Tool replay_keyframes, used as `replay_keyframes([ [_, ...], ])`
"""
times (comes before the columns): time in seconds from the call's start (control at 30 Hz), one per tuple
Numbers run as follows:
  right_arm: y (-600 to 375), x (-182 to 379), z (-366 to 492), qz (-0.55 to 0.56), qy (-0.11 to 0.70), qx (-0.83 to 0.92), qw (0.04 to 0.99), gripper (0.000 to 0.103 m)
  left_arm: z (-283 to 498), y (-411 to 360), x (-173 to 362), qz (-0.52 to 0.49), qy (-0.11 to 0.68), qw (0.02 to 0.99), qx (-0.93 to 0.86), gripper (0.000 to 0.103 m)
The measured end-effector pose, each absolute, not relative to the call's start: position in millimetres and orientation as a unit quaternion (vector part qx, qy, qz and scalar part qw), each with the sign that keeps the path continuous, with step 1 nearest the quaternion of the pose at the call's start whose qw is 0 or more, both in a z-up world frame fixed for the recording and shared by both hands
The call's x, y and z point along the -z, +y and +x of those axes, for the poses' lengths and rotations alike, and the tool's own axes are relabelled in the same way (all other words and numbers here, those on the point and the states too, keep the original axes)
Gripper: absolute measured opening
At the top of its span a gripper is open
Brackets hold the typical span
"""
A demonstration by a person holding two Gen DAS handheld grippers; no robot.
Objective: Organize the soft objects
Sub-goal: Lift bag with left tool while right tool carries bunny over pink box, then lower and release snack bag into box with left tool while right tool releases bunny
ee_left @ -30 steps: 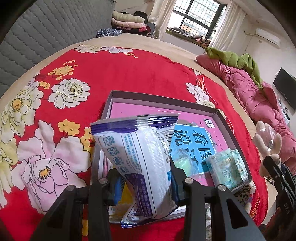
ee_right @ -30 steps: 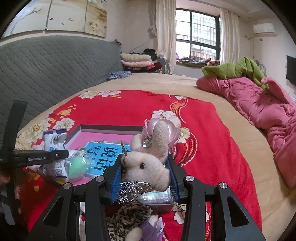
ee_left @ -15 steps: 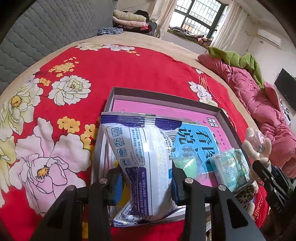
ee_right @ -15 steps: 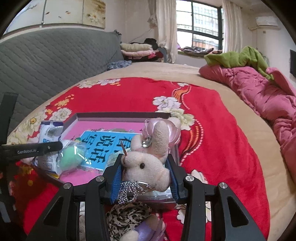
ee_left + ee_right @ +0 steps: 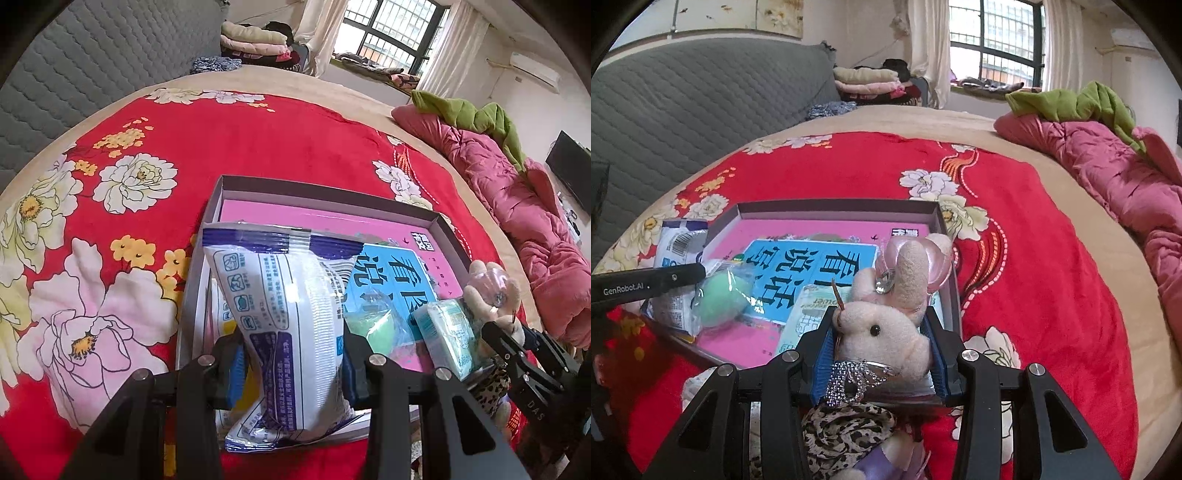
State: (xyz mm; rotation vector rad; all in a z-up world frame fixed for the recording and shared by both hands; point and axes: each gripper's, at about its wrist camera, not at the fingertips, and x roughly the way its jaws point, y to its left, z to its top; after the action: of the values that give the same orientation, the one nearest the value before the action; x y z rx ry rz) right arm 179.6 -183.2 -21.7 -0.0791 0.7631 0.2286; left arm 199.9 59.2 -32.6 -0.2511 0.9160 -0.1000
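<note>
My left gripper (image 5: 291, 363) is shut on a white and purple plastic pack (image 5: 284, 317), held over the near left corner of a shallow box (image 5: 325, 192) with a pink bottom. Inside the box lie a blue booklet (image 5: 395, 280), a green sponge in clear wrap (image 5: 373, 325) and a pale green tissue pack (image 5: 448, 336). My right gripper (image 5: 882, 345) is shut on the head of a pink plush rabbit (image 5: 886, 325) in a leopard-print dress, at the box's near right corner (image 5: 955, 295). The rabbit (image 5: 491, 288) also shows at the right of the left wrist view.
The box sits on a red flowered blanket (image 5: 1034, 258) over a bed. A grey quilted headboard (image 5: 701, 96) stands at the left. A rumpled pink quilt (image 5: 1126, 177) with a green garment (image 5: 1071, 103) lies at the right. Folded clothes (image 5: 868, 81) are stacked near the window.
The right gripper has sunk with the rabbit toward the box's near right corner. The pack in the left gripper has tilted slightly; the left hand stays put.
</note>
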Motion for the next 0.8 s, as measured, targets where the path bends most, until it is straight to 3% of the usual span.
replay_keyframes([
  [0.5, -176.3, 25.9, 180.9, -0.044, 0.378, -0.120, 0.917, 0.047, 199.7, 58.6, 33.6, -0.121, 0.440, 0.888, 0.048, 0.041],
  [0.8, -175.5, 22.2, 178.2, -0.050, 0.374, -0.113, 0.919, 0.063, 199.7, 58.8, 33.6, -0.121, 0.440, 0.888, 0.048, 0.041],
])
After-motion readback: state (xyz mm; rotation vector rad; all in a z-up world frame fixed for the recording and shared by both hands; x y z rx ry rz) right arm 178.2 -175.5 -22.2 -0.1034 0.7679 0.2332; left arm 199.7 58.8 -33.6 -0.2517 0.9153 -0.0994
